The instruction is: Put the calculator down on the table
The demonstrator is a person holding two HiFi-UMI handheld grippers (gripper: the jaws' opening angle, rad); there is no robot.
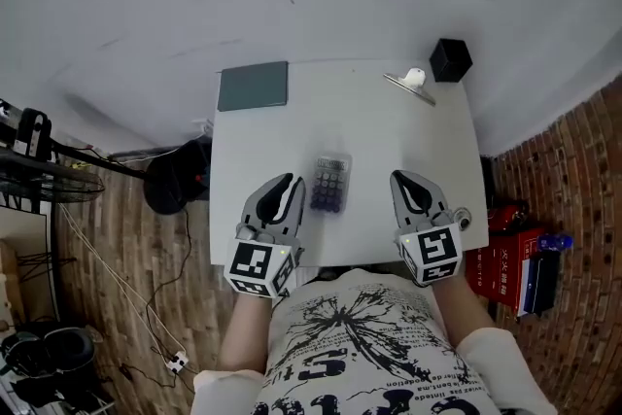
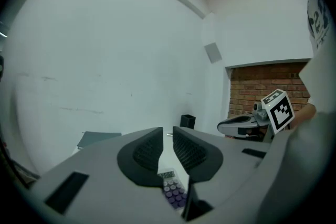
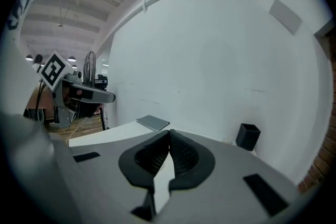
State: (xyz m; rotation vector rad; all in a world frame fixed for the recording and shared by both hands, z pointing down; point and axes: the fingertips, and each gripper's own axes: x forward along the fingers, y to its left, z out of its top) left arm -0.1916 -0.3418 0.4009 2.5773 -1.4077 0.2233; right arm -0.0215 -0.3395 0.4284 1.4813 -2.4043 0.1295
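Calculator [image 1: 330, 183] lies flat on the white bench [image 1: 389, 136], keys up, near the front edge, between the two tongs and touching neither. Left tongs [image 2: 168, 132] released: tips a narrow gap apart, nothing between the pads. The calculator shows below them through the gap, on the bench. Right tongs [image 3: 169, 134] clenched, tips meeting, empty. In the head view both tongs are above the bench's near side, pointing away from the person. The left one is just left of the calculator, the right one further off to its right. Grey pad [image 1: 253, 86] at the bench's far left corner, black box [image 1: 450, 59] at the far right corner, small white item [image 1: 413, 79] just beside the box. Red boxes [image 1: 501, 262] on the floor to the right.
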